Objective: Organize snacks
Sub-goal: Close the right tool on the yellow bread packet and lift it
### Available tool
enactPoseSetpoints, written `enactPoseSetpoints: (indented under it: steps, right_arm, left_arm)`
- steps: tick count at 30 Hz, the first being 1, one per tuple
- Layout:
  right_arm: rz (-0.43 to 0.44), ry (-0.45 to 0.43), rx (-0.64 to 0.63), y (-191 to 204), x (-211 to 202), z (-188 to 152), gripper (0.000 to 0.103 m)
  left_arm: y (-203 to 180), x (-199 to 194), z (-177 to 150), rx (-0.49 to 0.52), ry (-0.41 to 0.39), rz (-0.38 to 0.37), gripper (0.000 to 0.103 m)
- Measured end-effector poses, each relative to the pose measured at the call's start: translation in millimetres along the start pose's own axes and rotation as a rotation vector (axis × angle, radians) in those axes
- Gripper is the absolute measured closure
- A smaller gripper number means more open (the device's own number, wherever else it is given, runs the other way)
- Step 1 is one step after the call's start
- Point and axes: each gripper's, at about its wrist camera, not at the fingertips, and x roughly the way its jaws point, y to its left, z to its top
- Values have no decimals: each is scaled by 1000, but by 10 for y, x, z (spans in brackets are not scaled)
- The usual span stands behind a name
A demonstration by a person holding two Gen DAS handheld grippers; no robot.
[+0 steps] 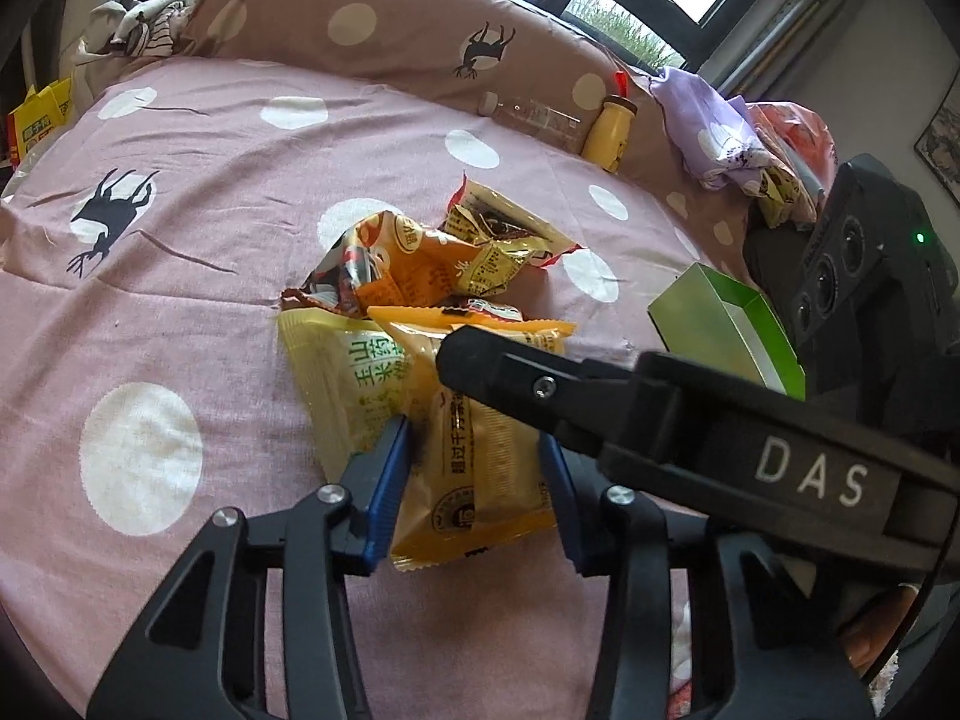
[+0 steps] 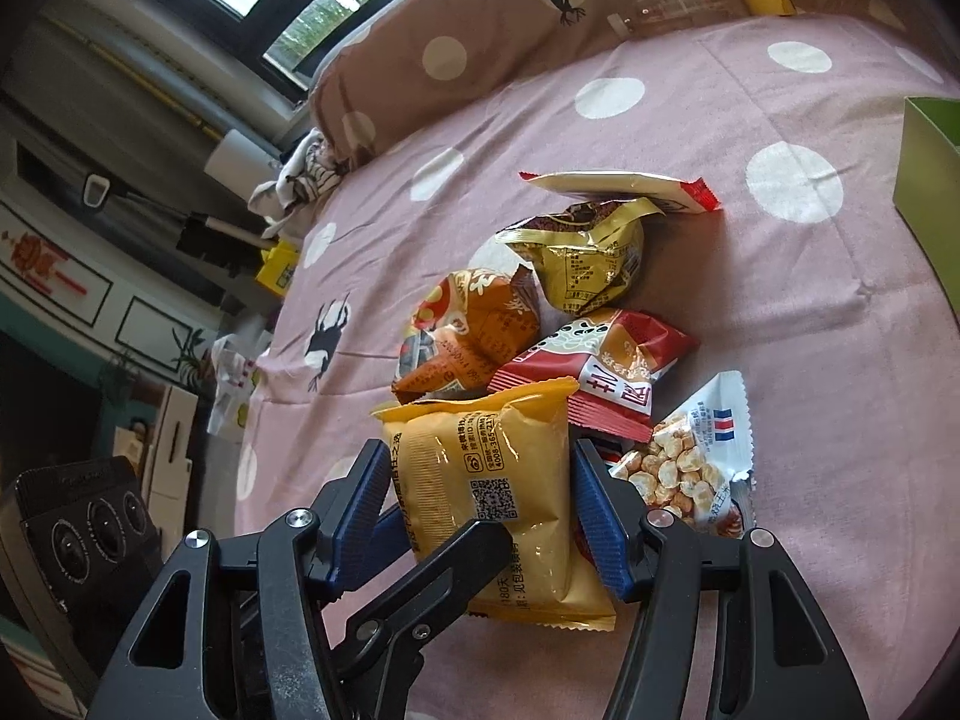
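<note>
From the left wrist, we see our left gripper (image 1: 474, 480) closed on an orange snack packet (image 1: 480, 450): the blue pads (image 1: 384, 492) press its two long edges, and the packet runs lengthwise straight away from us, its far end lying over a pale yellow packet (image 1: 342, 384) on the bed (image 1: 180, 300). A finger of our right gripper (image 1: 510, 372) crosses the far part of the same packet from the right. Beyond it sits the loose pile of snacks (image 1: 432, 258), and the green box (image 1: 720, 324) stands open to the right, nearer the right hand than the left. From the right wrist, we see our right gripper (image 2: 480, 510) around the same orange packet (image 2: 486, 480), blue pads at both sides and seemingly touching it, though we cannot tell how firmly it is pinched; a black finger of the left gripper (image 2: 456, 558) reaches across its near end. The packet's long axis again points away from us toward the pile, with a red packet (image 2: 600, 366) just behind it and a clear bag of nuts (image 2: 684, 468) just beside it on the right. The green box (image 2: 927, 156) shows at the far right edge, well apart, so we judge the packet must travel rightward to it.
</note>
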Motion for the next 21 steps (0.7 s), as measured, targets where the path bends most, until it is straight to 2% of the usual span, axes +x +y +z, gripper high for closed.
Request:
enactPoseSetpoints:
  steps: [11, 21]
  right_arm:
    - [-15, -85, -74, 214, -237, -42, 39]
    - [-20, -159, -93, 287, -506, -35, 39]
  left_arm:
    - [-176, -173, 8, 51, -86, 23, 64]
    - [-344, -314, 11, 81, -151, -4, 64]
